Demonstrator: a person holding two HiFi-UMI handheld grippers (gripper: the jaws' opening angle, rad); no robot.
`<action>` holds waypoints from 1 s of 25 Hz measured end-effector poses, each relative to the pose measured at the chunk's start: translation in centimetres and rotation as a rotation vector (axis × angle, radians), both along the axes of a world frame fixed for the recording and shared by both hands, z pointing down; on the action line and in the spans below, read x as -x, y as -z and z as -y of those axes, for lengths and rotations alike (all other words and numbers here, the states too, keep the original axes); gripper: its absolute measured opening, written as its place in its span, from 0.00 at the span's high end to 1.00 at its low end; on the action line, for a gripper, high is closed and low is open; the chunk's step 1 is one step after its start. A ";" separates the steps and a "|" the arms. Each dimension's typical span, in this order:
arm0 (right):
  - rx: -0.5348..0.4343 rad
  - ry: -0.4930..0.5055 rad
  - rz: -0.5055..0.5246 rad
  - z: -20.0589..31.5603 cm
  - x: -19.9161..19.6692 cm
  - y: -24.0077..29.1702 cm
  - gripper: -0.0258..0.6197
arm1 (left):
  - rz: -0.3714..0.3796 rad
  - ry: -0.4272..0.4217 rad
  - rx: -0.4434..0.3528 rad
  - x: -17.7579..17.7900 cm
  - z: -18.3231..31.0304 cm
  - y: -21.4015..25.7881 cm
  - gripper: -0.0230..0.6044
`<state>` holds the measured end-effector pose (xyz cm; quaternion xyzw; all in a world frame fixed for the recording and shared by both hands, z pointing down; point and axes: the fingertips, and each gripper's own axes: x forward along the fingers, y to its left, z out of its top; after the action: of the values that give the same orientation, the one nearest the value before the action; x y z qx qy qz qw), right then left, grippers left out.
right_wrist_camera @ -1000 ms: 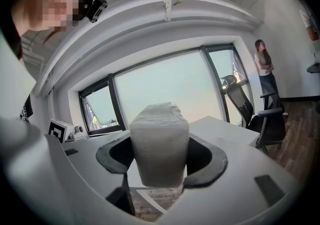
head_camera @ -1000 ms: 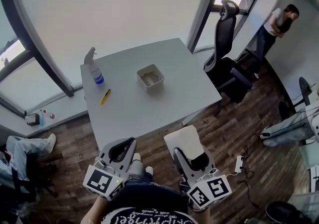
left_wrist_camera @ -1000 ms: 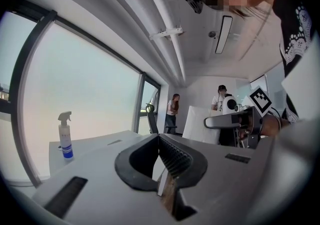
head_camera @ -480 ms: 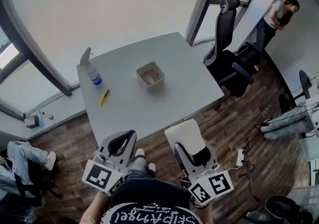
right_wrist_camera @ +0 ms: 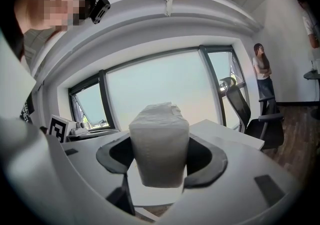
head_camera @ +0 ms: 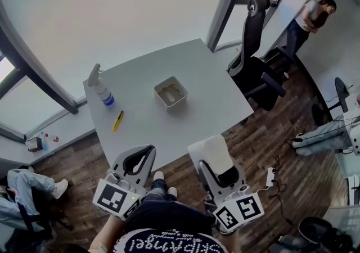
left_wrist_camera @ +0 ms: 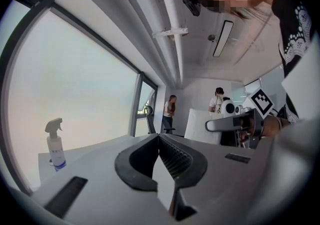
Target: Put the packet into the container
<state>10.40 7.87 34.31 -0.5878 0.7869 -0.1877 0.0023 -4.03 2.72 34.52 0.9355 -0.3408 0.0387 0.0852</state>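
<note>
A white packet is clamped between the jaws of my right gripper, held above the floor just short of the table's near edge. The container, a small square white tub with a brownish inside, stands near the middle of the grey table. My left gripper is shut with nothing between its jaws, at the near edge of the table and left of the right one.
A spray bottle and a yellow marker sit on the table's left part. A black office chair stands right of the table. People stand by the far wall and sit at bottom left.
The table and container have shifted slightly in the head view as the head moved. Both grippers stay where they were, the right one still holding the packet.
</note>
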 end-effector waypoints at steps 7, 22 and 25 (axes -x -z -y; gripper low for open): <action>0.000 -0.010 0.005 1.5 1.1 0.0 0.53 | 0.004 -0.002 0.002 1.4 1.4 -0.2 0.95; 0.002 0.028 0.012 3.4 2.7 -0.4 0.53 | 0.006 0.018 0.004 2.4 2.3 -0.4 0.95; 0.006 0.037 0.013 4.0 2.6 -0.5 0.53 | 0.010 0.027 -0.002 2.5 2.5 -0.5 0.95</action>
<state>7.84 3.87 34.78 -0.5721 0.7970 -0.1938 0.0024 -6.56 0.20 35.07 0.9306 -0.3540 0.0420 0.0833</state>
